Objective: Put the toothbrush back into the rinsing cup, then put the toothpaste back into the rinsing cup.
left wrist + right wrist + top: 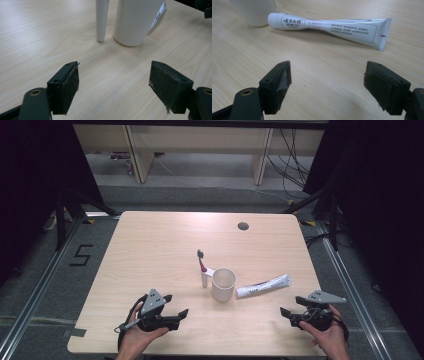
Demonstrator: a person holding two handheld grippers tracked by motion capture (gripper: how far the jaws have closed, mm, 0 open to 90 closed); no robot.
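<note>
Light wood counter (150, 255) w/ a white cup (223, 284) near the middle, a toothbrush (202, 266) leaning vs its left side & a toothpaste tube (263, 285) lying just right of it. Left tongs (176, 309) sit low at the front-left, jaws released wide w/ nothing btwn them, aimed at the cup and toothbrush handle. Right tongs (289, 310) at the front-right, also spread & empty, facing the tube, well apart from it.

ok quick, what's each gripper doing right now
left gripper: open, holding nothing
right gripper: open, holding nothing
</note>
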